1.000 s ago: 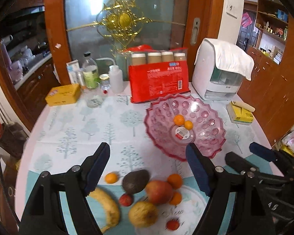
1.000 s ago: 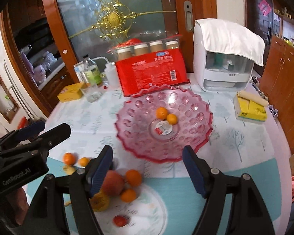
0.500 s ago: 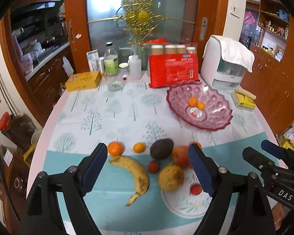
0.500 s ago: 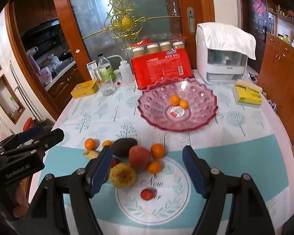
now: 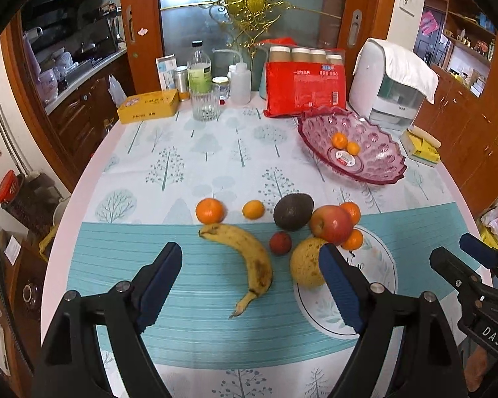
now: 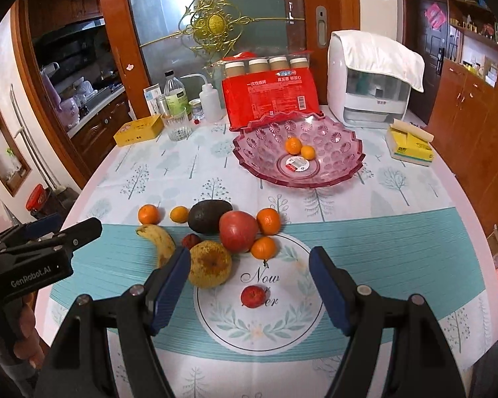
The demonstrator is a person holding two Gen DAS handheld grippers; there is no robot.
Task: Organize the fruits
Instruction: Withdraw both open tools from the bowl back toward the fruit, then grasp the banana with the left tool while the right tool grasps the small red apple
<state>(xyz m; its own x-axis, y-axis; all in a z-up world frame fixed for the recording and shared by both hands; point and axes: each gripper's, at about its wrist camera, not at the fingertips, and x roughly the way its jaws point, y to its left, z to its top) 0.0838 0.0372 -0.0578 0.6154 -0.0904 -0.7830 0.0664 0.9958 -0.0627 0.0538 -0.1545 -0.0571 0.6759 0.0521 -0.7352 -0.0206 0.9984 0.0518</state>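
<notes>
Both hand-held grippers had drawn back from the pink bowl [image 6: 345,165] (two oranges inside); left hand-held gripper [image 5: 250,285] and right hand-held gripper [image 6: 249,287] gaped wide, seemingly empty, over the worktop fruit.

Bright daylight, sharp centre, fisheye-warped dark corners.

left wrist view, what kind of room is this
Most likely a home dining area beside a kitchen: a round table with fruit and a pink bowl, kitchen counters through the doorway at left, and wooden cabinets at right.
</notes>
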